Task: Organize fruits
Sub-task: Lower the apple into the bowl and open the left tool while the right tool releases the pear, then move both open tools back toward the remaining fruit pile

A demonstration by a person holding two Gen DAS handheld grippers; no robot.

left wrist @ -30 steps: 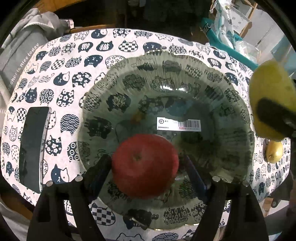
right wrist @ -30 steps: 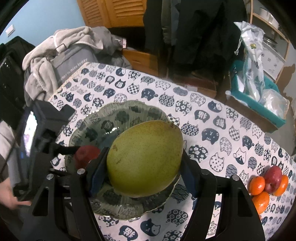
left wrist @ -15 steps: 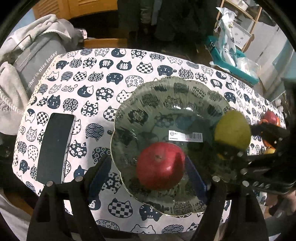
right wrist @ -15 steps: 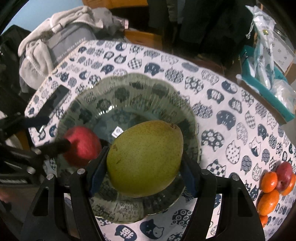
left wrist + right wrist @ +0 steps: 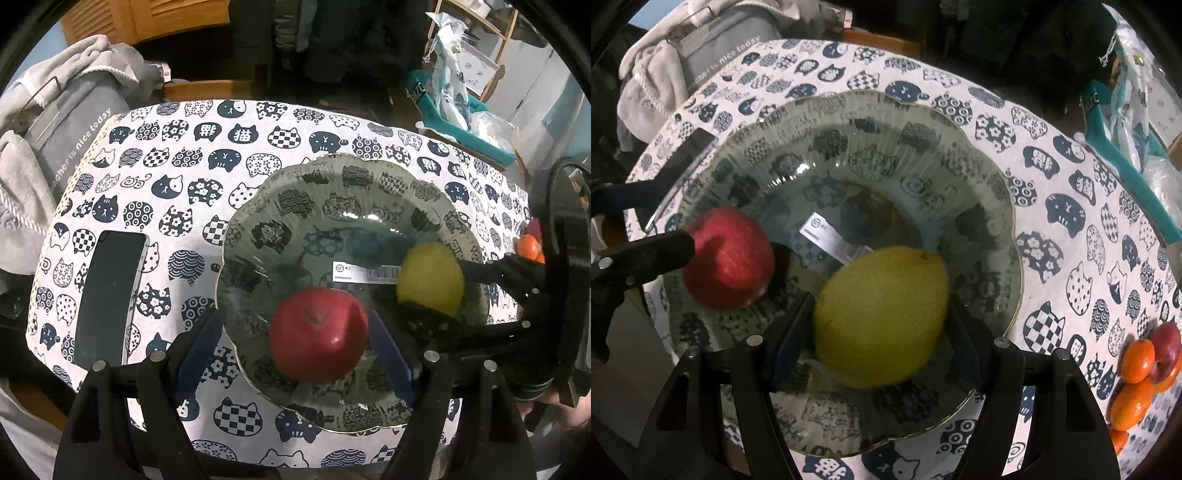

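Observation:
A red apple (image 5: 319,334) lies in the glass plate (image 5: 295,177), near its front rim. My left gripper (image 5: 295,328) hangs above it, open, its pads well apart from the apple's sides. A yellow-green pear (image 5: 882,317) rests in the same plate (image 5: 997,173), to the right of the apple (image 5: 727,258). My right gripper (image 5: 879,317) straddles the pear; its jaws are opening and a thin gap shows at each pad. In the left wrist view the pear (image 5: 430,282) sits between the right gripper's dark fingers (image 5: 487,267).
A cat-print cloth (image 5: 221,155) covers the table. A dark phone (image 5: 107,295) lies left of the plate. Several oranges (image 5: 1137,362) and another red apple (image 5: 1165,347) sit at the table's right edge. A grey bag (image 5: 74,122) is at the back left, a teal tray (image 5: 461,122) at the back right.
My right gripper came down with the pear into the plate beside the apple and its pads eased off. My left gripper rose a little above the apple, which stayed put.

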